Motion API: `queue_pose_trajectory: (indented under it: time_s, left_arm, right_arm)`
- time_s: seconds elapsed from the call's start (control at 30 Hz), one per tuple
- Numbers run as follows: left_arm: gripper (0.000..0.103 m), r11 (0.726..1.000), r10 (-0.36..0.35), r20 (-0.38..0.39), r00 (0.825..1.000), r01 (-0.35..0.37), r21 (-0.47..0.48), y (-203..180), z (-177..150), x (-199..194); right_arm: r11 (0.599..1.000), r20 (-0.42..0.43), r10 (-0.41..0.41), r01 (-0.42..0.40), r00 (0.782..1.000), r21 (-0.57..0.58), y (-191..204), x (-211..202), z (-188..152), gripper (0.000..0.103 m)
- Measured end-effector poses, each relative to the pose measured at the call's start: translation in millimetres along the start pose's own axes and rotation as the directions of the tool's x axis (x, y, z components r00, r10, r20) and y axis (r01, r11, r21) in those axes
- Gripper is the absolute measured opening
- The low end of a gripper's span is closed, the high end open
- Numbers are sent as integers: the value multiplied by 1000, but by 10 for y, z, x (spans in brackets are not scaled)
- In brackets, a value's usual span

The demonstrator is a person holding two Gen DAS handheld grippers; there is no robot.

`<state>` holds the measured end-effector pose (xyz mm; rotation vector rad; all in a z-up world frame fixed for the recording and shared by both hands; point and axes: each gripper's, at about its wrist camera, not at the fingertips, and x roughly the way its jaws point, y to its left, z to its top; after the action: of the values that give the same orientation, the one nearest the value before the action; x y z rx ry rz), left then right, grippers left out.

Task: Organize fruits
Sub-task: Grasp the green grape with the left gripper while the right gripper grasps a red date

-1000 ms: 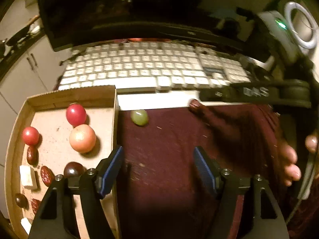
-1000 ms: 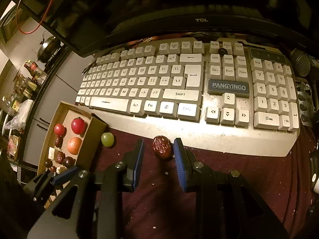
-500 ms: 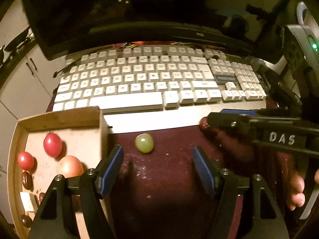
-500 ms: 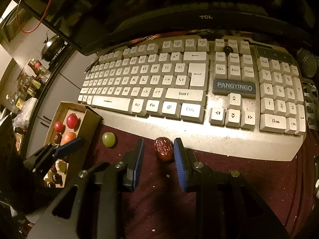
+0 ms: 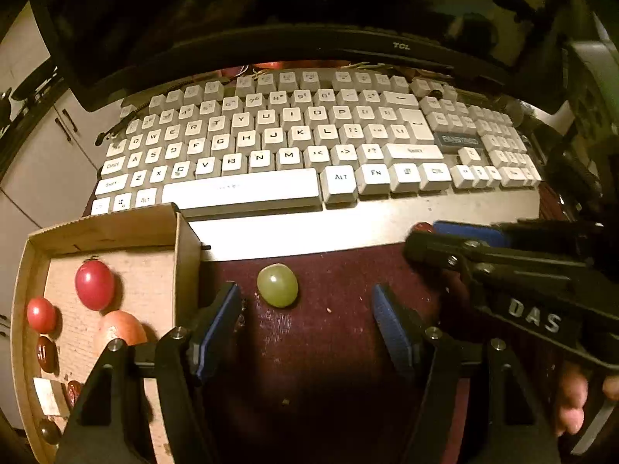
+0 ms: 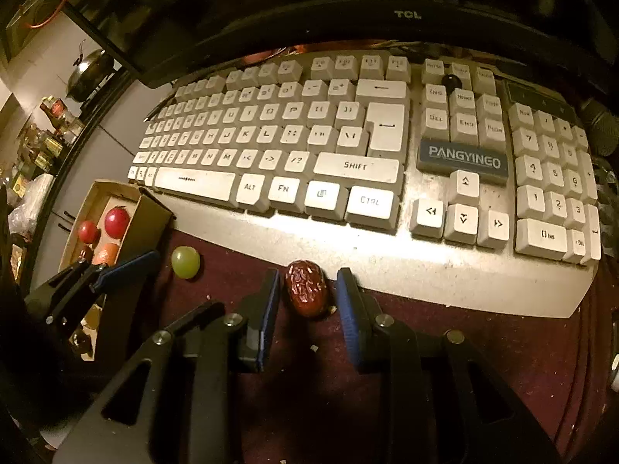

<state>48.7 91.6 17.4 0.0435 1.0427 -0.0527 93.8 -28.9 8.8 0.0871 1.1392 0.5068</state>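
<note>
The keyboard (image 6: 348, 147) serves as the landmark. A wrinkled red date (image 6: 306, 288) lies on the maroon tabletop (image 6: 483, 348) against the keyboard's front edge, below the Ctrl key. The right tool (image 6: 307, 305) has its jaws set on either side of the date with a gap on both sides, so it is open and not gripping. A green grape (image 5: 277, 285) sits on the tabletop just in front of the keyboard, below the spacebar. The left tool (image 5: 305, 328) is spread wide and empty, with the grape just ahead of its fingertips. At the keyboard's front left corner stands a cardboard box (image 5: 185, 247) holding two red fruits (image 5: 94, 284), an orange one (image 5: 120, 330) and several dark dates (image 5: 46, 353).
</note>
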Motion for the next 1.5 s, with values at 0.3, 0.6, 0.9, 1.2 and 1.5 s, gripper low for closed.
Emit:
queue_pose_trajectory:
  time_s: [0.3,0.6,0.9,1.2,1.5]
  left_arm:
    - [48,1000,25,28,999,-25,13,5,80,45]
    - [26,995,62,33,998,-65,75,-14,46,94]
    - [19,985,110,55,992,-116,127,-108,48,96]
    - [19,991,89,22,996,-91,101,-138,-56,-8]
    - [20,993,92,10,996,-93,79,-141,-62,-37]
  right_arm:
    - [996,-9,60,-60,998,60,-168,-31,-3,24]
    - [987,-13,113,-111,994,115,-329,-80,-22,24]
    - [985,-15,134,-131,991,112,-312,-115,-53,24]
    - [990,-27,118,-116,993,86,-213,-97,-59,24]
    - [990,-25,115,-112,993,88,-212,-89,-56,24]
